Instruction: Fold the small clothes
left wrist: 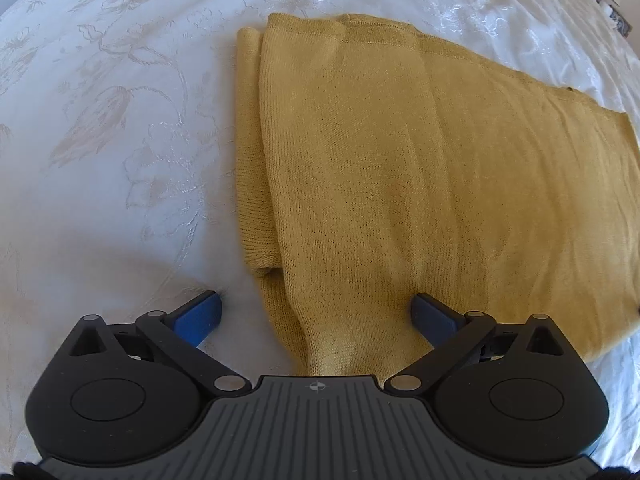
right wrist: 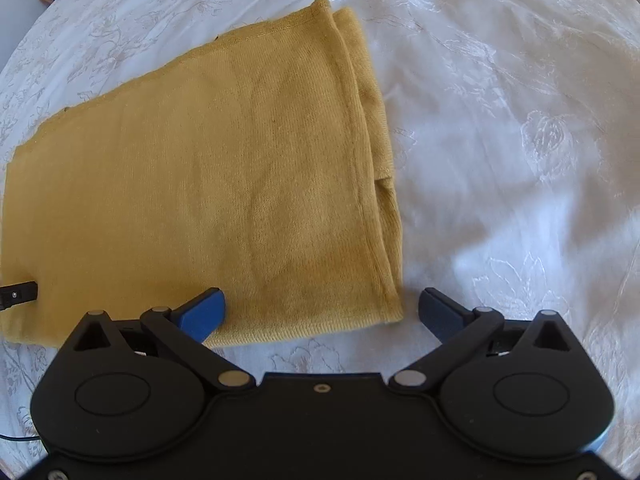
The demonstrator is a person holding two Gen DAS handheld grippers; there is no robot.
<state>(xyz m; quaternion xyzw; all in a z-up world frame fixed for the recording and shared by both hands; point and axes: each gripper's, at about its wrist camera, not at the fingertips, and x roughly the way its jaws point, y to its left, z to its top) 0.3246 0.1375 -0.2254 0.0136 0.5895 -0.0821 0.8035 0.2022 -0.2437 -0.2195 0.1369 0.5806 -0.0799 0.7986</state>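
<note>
we've got a mustard-yellow knit garment [left wrist: 400, 184] lying flat on the white embroidered bedspread [left wrist: 120, 120], folded into a broad rectangle. along one long side a narrower folded layer peeks out from under the top panel. we see a stitched hem at the end farthest across the bedspread, and soft lengthwise creases.

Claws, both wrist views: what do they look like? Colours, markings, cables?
Both alike: black body, two round housings, black link arms with silver pivot pins, blue pads. The left claw has a ribbed grey centre plate with a small crosshair mark. The right claw has a plain black plate with one screw. A thin black cable shows at left.
</note>
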